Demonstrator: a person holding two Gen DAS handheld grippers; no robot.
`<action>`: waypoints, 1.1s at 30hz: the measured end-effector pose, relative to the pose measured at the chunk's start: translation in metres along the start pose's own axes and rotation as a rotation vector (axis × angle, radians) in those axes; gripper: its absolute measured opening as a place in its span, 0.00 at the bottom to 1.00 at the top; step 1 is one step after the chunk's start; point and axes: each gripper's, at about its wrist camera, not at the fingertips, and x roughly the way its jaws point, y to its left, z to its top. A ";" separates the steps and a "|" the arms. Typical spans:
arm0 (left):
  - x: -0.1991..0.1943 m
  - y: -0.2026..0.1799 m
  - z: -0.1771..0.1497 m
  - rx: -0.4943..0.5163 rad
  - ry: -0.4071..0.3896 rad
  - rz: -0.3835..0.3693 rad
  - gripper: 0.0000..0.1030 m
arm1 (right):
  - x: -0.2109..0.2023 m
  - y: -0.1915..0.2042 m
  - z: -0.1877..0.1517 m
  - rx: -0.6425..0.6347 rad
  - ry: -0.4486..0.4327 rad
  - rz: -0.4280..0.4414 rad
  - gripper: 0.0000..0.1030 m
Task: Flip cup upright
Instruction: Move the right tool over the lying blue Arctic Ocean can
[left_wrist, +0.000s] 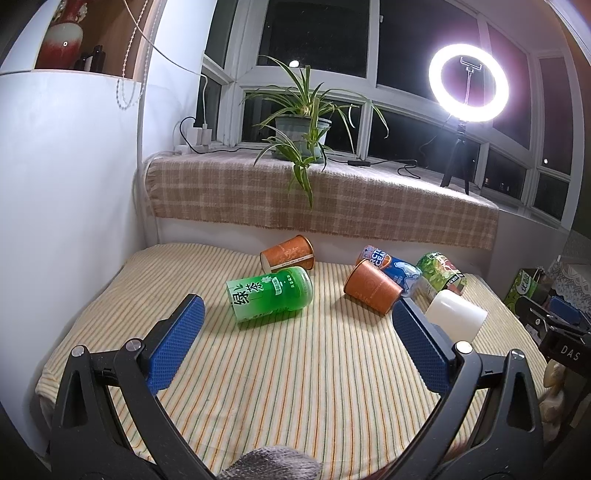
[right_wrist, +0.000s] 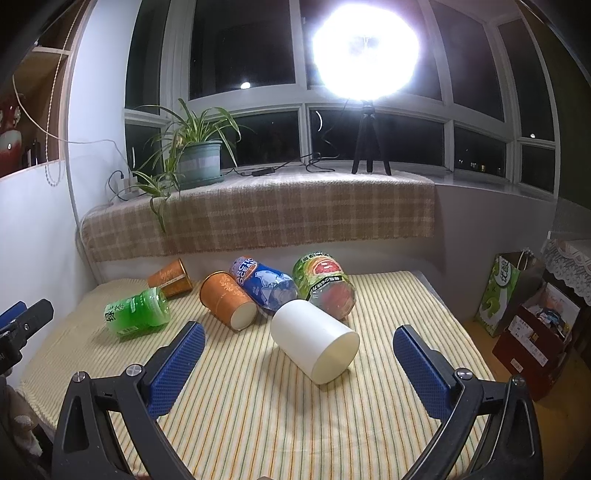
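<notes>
Left tongs (left_wrist: 297, 321) spread apart holding nothing, right tongs (right_wrist: 299, 347) likewise apart, white cylindrical plastic cup (right_wrist: 314, 341) lying on its side on yellow striped cloth-covered counter (right_wrist: 295, 417), just before right tongs, orange paper cup (right_wrist: 227, 299) nearby.

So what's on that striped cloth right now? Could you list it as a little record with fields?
surface: striped cloth
cups on their sides: white cup; two orange cups
other containers on their sides: green tea; blue; grapefruit-label
left hand-held gripper: open, empty
right hand-held gripper: open, facing white cup
upright cups: none
</notes>
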 end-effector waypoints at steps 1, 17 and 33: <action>0.000 -0.001 -0.001 0.000 0.001 0.000 1.00 | 0.003 0.000 0.001 -0.003 0.010 0.010 1.00; 0.005 0.015 0.000 -0.024 0.032 0.036 1.00 | 0.077 0.015 0.044 -0.148 0.158 0.224 1.00; 0.035 0.038 0.002 -0.043 0.092 0.087 1.00 | 0.213 0.036 0.096 -0.444 0.514 0.415 0.78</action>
